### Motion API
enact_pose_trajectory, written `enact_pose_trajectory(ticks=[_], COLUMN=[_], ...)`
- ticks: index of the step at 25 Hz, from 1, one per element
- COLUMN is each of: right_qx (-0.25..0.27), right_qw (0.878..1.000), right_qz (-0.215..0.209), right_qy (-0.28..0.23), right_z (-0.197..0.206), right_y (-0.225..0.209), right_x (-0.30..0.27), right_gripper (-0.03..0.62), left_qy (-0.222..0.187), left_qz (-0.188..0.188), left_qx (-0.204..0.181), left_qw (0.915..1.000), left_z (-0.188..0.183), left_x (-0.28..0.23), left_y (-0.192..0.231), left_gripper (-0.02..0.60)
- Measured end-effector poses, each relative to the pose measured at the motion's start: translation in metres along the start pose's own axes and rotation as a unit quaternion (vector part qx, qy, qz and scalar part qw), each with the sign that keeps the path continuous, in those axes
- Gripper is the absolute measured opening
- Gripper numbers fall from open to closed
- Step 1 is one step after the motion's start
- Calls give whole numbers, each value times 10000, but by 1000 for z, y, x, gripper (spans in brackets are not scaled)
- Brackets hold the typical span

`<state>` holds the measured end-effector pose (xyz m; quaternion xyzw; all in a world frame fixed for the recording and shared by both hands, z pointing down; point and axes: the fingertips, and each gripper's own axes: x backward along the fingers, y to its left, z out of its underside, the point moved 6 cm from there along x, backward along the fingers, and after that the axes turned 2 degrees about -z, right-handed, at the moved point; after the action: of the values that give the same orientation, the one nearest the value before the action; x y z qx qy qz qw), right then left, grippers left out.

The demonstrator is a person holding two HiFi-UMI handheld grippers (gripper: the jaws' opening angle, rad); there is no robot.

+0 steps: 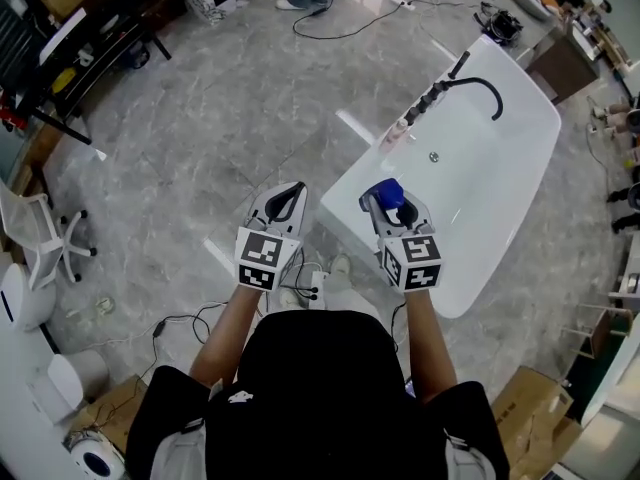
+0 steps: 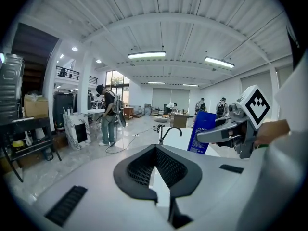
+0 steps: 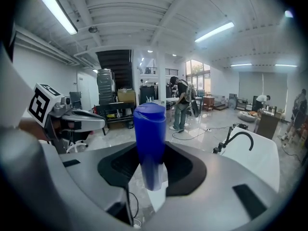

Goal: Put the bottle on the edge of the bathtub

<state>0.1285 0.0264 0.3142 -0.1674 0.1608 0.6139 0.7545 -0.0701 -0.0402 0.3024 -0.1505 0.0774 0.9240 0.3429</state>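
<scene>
Blue plastic bottle with a flat cap: held upright and off any surface, cap uppermost, in the right gripper. We read the claw as spread wide and pinching the bottle's lower body between its two dark pads. In the head view the bottle sits close to the near end of the white freestanding bathtub. In the right gripper view, floor and a cable show beneath the bottle and the tub lies off to the right, so we judge that it is not yet over the rim.

The left gripper hangs beside the right one, over the grey marble-pattern floor. Its claw is pressed together at the tips and carries nothing.

Status: we judge the pickup complete, with the bottle secured and the tub within reach. Remaining steps:
- bring the bottle over a flat stretch of the rim, clear of the black curved faucet
- lower it until its base rests there
- open the claw and withdraw
</scene>
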Motion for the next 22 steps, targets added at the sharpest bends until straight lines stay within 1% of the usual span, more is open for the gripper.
enact_pose_trajectory(ticks=[3,7,10,14,18,22], right_qx=[-49,-35,-22,-34,-50,-75], right_qw=[9998,9988,9980,9962,9941,9916], right_qz=[-135,-309,-398,-518,-633,-762], right_qy=[156,369,488,702,881,1044], right_z=[6,14,22,40,56,76], right_y=[-21,-42,-52,-62,-68,-70], right_x=[-18,-42,-56,-74,-92,-107], right_gripper=[161,161,161,161,161,161], left_qy=[85,232,337,538,771,998], left_qz=[57,-23,-42,-87,-190,-229], left_qx=[212,284,415,534,455,594], left_qw=[9997,9993,9986,9971,9958,9930], left_z=[2,14,23,43,66,90], left_x=[-22,-47,-61,-78,-90,-98], left_y=[-5,-5,-7,-8,-5,-5], left_gripper=[14,14,14,14,14,14])
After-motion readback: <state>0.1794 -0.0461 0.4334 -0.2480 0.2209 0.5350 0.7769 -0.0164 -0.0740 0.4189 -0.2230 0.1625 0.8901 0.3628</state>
